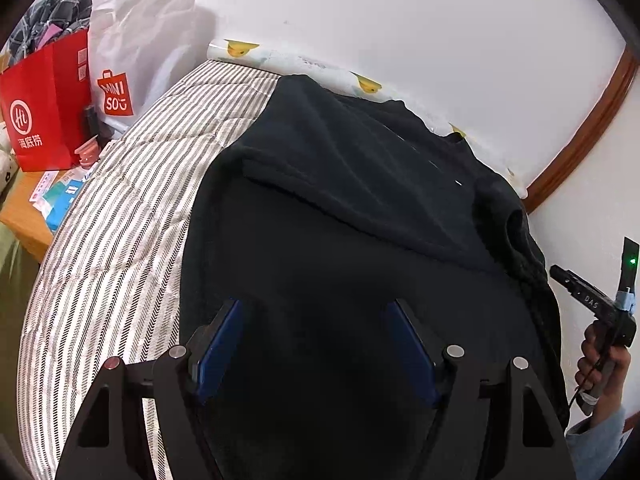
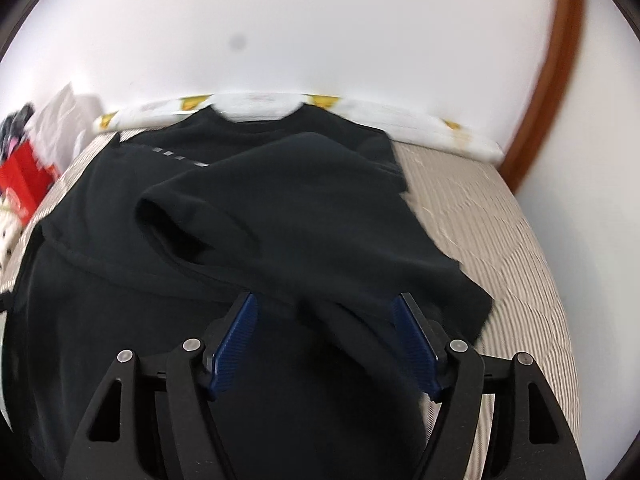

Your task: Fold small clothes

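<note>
A black T-shirt (image 1: 352, 216) lies spread on a striped bed cover (image 1: 120, 248), with both side parts folded inward over its body. My left gripper (image 1: 316, 312) is open, its blue pads apart just above the shirt's lower part. My right gripper (image 2: 326, 304) is open above the folded right flap of the shirt (image 2: 280, 200); nothing is between its pads. The right gripper's body (image 1: 600, 308) also shows at the right edge of the left wrist view, held in a hand.
A red paper bag (image 1: 44, 108) and a white Miniso bag (image 1: 132, 60) stand on a wooden table (image 1: 20, 216) left of the bed. A white wall and a duck-print sheet edge (image 2: 260, 106) lie behind. A wooden frame (image 2: 560, 80) rises at the right.
</note>
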`<state>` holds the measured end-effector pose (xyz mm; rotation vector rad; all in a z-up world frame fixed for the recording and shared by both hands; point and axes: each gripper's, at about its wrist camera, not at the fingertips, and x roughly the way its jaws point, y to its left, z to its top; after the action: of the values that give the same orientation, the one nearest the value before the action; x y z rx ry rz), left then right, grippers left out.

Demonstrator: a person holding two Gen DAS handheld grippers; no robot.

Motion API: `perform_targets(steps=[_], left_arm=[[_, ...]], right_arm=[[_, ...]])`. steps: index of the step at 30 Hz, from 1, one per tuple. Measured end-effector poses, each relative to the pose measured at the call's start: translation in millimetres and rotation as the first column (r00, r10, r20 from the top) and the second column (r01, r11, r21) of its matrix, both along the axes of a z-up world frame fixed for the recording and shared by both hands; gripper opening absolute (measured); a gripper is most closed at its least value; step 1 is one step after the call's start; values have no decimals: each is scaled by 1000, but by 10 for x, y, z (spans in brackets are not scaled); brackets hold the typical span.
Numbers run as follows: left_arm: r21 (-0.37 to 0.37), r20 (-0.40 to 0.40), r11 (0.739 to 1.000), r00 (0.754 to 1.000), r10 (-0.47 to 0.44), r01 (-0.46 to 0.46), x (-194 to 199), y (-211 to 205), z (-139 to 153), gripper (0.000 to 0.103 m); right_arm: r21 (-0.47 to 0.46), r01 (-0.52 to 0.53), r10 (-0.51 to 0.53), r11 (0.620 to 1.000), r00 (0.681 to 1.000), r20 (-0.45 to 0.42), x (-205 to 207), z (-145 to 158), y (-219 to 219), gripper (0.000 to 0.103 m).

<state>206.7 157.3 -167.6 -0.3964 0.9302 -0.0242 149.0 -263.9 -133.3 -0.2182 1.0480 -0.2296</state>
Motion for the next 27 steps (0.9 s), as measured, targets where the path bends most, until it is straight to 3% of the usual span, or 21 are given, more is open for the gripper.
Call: perform_targets(steps=[12,19,23,27], left_arm=[[21,10,1000,1000,-6,6,9,-96,101,72],[51,37,998,999,-36,34,60,-248,210,73],[51,34,998,999,-41,40,151,-303,220,73],[63,24,997,999,-47,45,204,-337,198,73]], right_arm=[[75,159,-163,984,986,45,-223,149,-568,71],[66,185,-189,981,980,59,-281,135,-719,71],[-8,171,-170,985,983,70,-266,84,-726,71],[37,143,-144,989,988,46,-239,-24,-772,71]])
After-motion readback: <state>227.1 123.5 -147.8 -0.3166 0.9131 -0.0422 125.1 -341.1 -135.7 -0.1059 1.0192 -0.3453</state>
